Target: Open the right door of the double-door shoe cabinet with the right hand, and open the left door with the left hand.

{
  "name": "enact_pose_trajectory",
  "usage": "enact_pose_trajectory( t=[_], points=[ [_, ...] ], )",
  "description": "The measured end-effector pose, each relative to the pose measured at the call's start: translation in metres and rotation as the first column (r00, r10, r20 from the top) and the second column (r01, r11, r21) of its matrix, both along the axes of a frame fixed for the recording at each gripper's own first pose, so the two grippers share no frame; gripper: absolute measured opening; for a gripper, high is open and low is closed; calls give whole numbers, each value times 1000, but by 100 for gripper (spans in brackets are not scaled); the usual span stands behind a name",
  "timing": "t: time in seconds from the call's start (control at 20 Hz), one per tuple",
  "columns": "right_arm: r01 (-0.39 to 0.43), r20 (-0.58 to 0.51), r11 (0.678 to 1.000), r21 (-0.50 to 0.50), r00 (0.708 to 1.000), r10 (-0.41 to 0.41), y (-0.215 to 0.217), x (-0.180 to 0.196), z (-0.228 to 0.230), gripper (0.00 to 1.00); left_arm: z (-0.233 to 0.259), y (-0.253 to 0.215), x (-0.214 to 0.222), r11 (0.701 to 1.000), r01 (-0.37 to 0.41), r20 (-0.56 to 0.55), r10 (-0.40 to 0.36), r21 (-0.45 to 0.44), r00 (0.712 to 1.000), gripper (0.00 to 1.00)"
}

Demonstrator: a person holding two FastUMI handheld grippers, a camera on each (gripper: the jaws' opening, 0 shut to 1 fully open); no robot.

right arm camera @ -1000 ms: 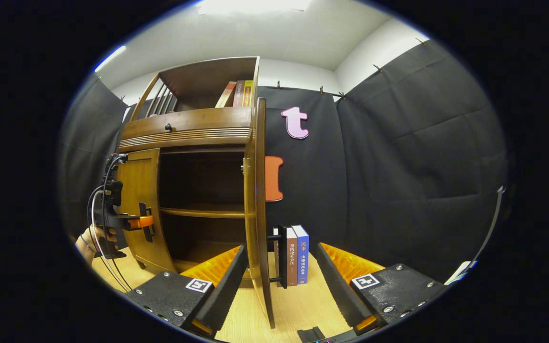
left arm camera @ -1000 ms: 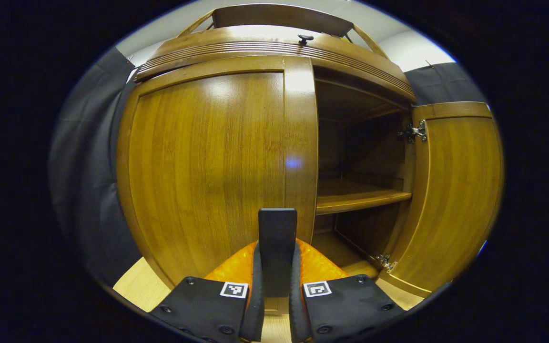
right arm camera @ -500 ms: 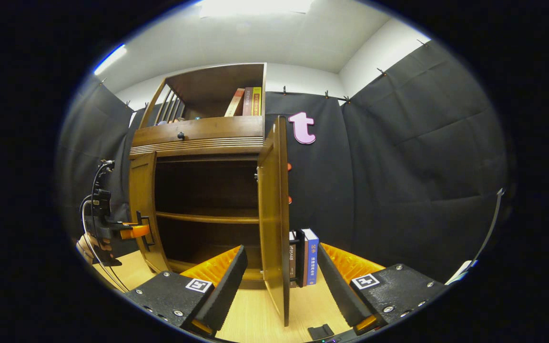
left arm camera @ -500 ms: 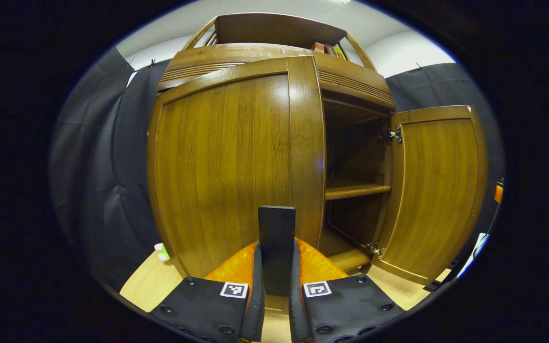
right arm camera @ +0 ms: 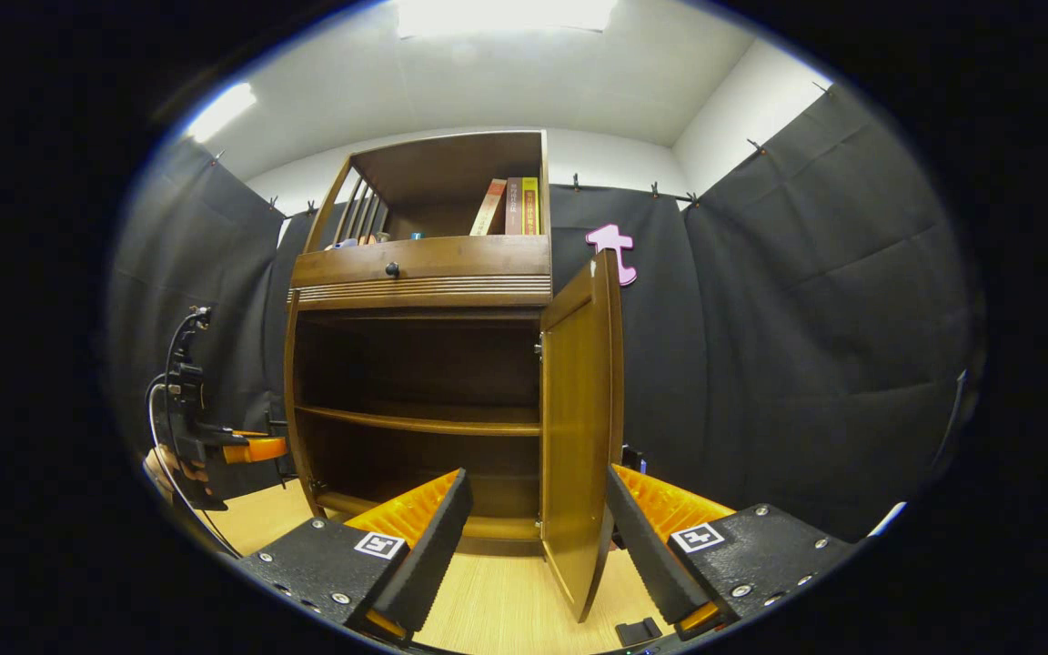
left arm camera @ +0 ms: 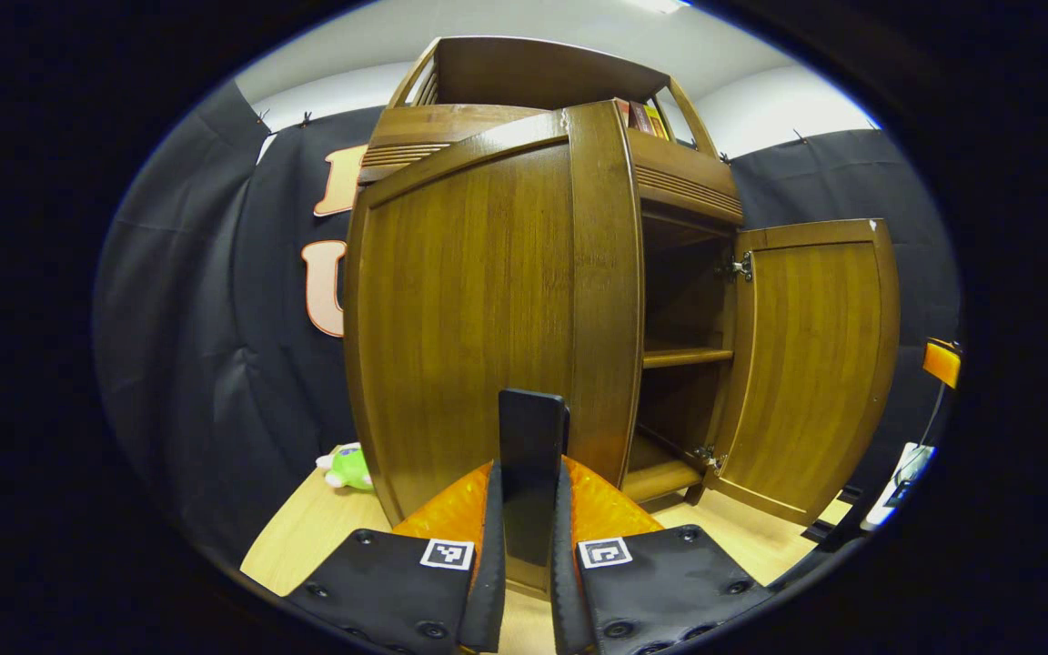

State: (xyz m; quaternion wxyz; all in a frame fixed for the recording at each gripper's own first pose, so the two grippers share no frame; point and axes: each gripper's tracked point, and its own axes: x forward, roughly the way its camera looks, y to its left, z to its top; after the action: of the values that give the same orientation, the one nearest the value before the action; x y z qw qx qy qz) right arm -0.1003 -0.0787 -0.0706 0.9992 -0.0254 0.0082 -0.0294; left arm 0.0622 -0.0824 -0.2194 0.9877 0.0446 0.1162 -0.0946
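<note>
Two grippers: left gripper (left arm camera: 529,537) pinched on handle (left arm camera: 531,482) of left door (left arm camera: 478,309); right gripper (right arm camera: 533,537) spread wide, straddling edge of right door (right arm camera: 579,428), contact unclear. Since a second ago both doors swung wider. Cabinet (right arm camera: 419,364): two doors, one shelf (right arm camera: 419,420), three books (right arm camera: 510,205) on top.

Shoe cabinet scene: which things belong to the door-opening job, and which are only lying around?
Job: left door, its handle held in the left gripper; right door; right gripper, open.

Lying about: green toy; books on top shelf.
</note>
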Motion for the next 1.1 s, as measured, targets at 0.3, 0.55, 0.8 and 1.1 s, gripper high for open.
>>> enact_pose_trajectory(
  t=[0.3,0.55,0.8,1.1],
  points=[
    [-38,-15,999,19,999,39,22,1,-3,100,8,37,-25,999,-50,8,50,3,999,28],
    [-74,-16,997,28,997,74,42,4,-2,100,16,68,-39,995,-97,16,97,3,995,19],
    [-103,-20,994,32,994,104,60,6,-2,100,14,96,-44,989,-145,2,145,6,989,19],
    [-111,-18,993,30,994,112,68,9,0,100,18,137,-43,981,-191,4,191,-6,981,18]
  ],
)
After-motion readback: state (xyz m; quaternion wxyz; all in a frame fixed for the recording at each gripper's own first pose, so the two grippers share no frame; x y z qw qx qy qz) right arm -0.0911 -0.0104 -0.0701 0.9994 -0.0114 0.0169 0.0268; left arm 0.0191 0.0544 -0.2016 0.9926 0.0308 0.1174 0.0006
